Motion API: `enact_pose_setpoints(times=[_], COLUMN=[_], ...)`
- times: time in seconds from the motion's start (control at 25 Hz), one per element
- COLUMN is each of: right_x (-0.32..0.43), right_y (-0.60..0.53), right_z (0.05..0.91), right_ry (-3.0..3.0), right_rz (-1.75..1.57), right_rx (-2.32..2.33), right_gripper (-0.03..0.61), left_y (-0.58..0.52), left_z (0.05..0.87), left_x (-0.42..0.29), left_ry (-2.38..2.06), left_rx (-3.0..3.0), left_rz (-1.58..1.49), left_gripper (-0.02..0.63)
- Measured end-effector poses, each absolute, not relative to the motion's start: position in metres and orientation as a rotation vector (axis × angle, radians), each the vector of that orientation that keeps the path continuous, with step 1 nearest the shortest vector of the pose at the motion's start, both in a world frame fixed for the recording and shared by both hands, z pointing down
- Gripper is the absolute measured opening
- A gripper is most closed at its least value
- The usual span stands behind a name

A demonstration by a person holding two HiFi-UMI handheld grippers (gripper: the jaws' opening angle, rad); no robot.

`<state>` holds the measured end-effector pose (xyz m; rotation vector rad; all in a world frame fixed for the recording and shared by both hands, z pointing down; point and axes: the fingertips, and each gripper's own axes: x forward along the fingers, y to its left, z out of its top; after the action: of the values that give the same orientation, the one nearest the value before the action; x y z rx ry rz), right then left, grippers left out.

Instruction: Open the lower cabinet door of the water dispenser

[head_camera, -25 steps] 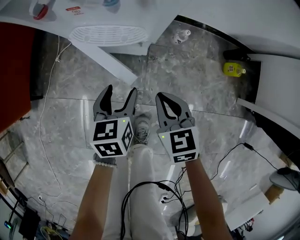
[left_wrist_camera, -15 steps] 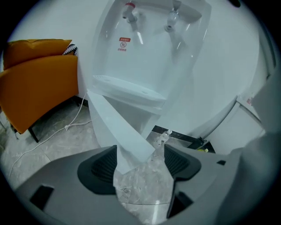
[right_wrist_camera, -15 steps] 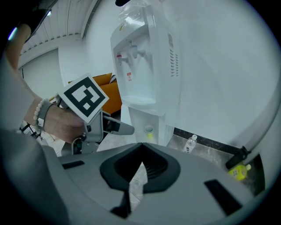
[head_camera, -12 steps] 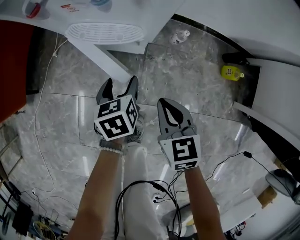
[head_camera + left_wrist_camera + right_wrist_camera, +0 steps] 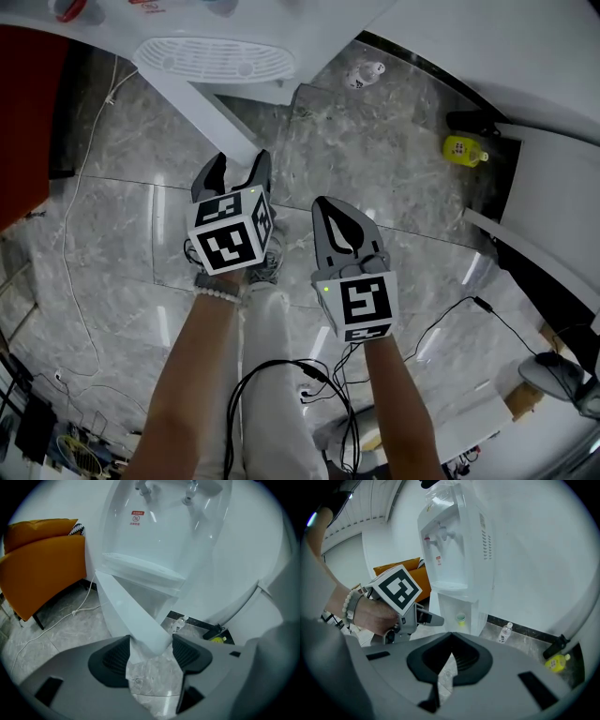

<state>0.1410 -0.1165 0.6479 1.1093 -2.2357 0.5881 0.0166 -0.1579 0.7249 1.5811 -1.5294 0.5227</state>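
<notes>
The white water dispenser [image 5: 454, 541] stands ahead, its drip tray [image 5: 216, 59] at the top of the head view. Its lower cabinet door [image 5: 220, 117] is swung out, and a green cup [image 5: 461, 618] shows inside the cabinet. My left gripper [image 5: 234, 167] straddles the door's free end. In the left gripper view the door [image 5: 129, 616] runs down between the jaws of the left gripper [image 5: 150, 651], which are wide and closing; I see no pad pressing on it. My right gripper [image 5: 330, 204] hangs beside it, shut and empty.
An orange chair [image 5: 42, 564] stands left of the dispenser, with a white cord [image 5: 84, 216] trailing over the marble floor. A clear bottle [image 5: 366, 73] and a yellow bottle [image 5: 464, 148] lie by the wall. Black cables [image 5: 281, 394] hang near my legs.
My left gripper has moved forward to the door's end and rolled, so its marker cube now faces differently. The right gripper has stayed almost where it was.
</notes>
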Motion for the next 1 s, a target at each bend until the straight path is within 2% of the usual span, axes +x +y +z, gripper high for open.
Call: enact_pose_setpoints(times=[0.68,1.0], right_x=[0.1,0.085], right_y=[-0.112,-0.109], right_z=[0.643,0.638], right_ry=[-2.218,-2.182], right_rz=[0.555,0.565], right_rx=[1.076,1.107], right_gripper=[0.003,0.003], left_y=[-0.109,-0.076], left_z=[0.716,0.714], left_x=[-0.033,-0.081], left_ry=[-1.53,-1.58], left_rx=[1.735,1.715], left_rz=[0.682,0.774], left_gripper=[0.259,0.198])
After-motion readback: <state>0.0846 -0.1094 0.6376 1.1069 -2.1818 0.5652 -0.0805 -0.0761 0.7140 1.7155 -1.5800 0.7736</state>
